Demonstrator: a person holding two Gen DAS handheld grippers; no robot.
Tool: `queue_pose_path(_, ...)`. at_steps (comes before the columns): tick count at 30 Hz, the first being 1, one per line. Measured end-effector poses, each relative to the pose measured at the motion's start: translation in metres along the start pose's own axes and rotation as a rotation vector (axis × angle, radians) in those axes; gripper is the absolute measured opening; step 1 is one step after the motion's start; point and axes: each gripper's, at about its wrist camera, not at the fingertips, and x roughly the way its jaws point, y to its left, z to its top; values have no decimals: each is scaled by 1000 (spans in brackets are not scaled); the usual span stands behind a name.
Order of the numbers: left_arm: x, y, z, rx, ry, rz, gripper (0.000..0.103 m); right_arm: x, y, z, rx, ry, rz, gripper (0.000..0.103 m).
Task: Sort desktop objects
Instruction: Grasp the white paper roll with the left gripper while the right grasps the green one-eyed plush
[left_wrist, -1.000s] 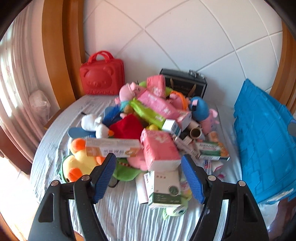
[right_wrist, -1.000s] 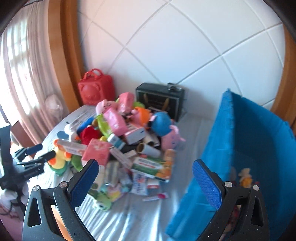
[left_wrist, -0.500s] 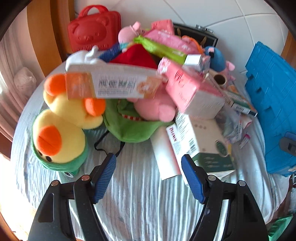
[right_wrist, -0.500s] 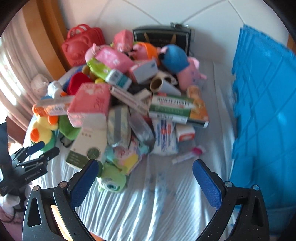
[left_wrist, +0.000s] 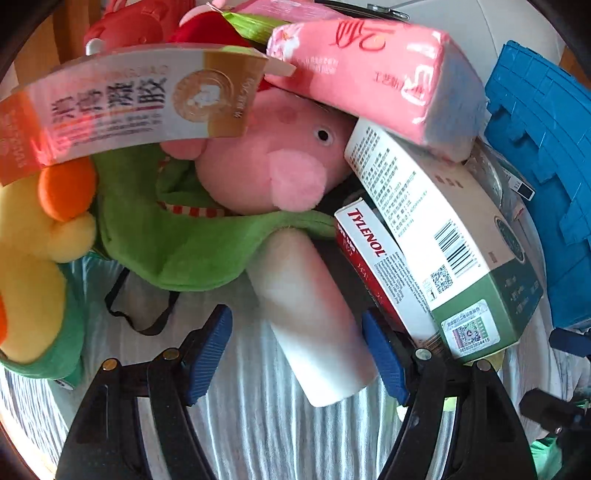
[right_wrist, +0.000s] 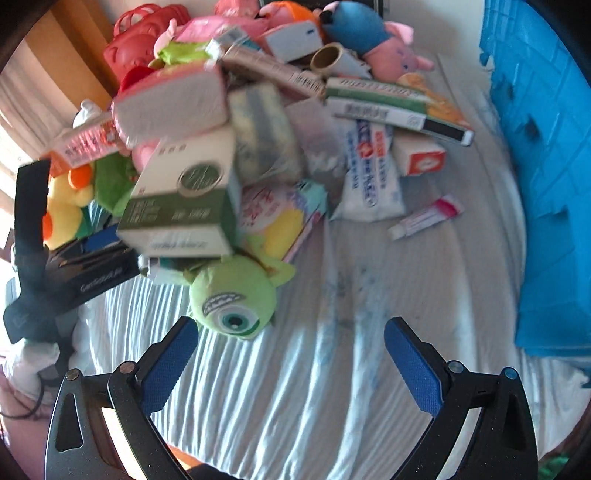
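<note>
The left gripper (left_wrist: 297, 350) is released, its blue pads either side of a white cylinder (left_wrist: 312, 325) lying on the striped cloth (left_wrist: 258, 424) (neither pad visibly presses it). Above lie a pink pig plush (left_wrist: 266, 158), Tylenol box (left_wrist: 384, 266) and pink tissue pack (left_wrist: 373, 70). The right gripper (right_wrist: 290, 365), also released, hovers beside a green one-eyed plush (right_wrist: 232, 299); blue crate (right_wrist: 550, 184) at right.
</note>
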Motion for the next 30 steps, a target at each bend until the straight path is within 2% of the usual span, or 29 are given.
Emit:
queue_pose_path(1,3,-1,0,-1,7,-4,73,4,2,-1,1,7,4,103)
queue_pose_path(3,4,0,-2,-14,13,-40,60,12,6,-3,3,18,8,103)
queue_pose_path(9,-8,12,-21,8,42,-4,46,30,21,-2,-13,42,51,101)
queue_pose_path(14,-19,30,-37,-5,52,11,46,43,29,2,-17,53,77,99)
queue_pose_path(16,-23,32,-41,8,55,20,46,51,32,3,-16,62,74,83)
queue_pose_path(17,-24,33,-42,11,57,20,46,53,32,3,-19,63,71,67)
queue_pose_path(18,-26,33,-42,12,56,18,46,54,33,3,-22,64,78,65)
queue_pose_path(22,-33,26,-34,18,22,-2,46,46,34,2,-69,66,-1,64)
queue_pose_path(26,-18,20,-23,33,35,34,47,39,28,-4,-114,89,-108,64)
queue_pose_path(29,-3,23,-24,4,82,37,45,41,21,-8,-114,103,-150,68)
queue_pose_path(30,-5,24,-27,-8,72,34,45,41,16,-9,-95,104,-132,76)
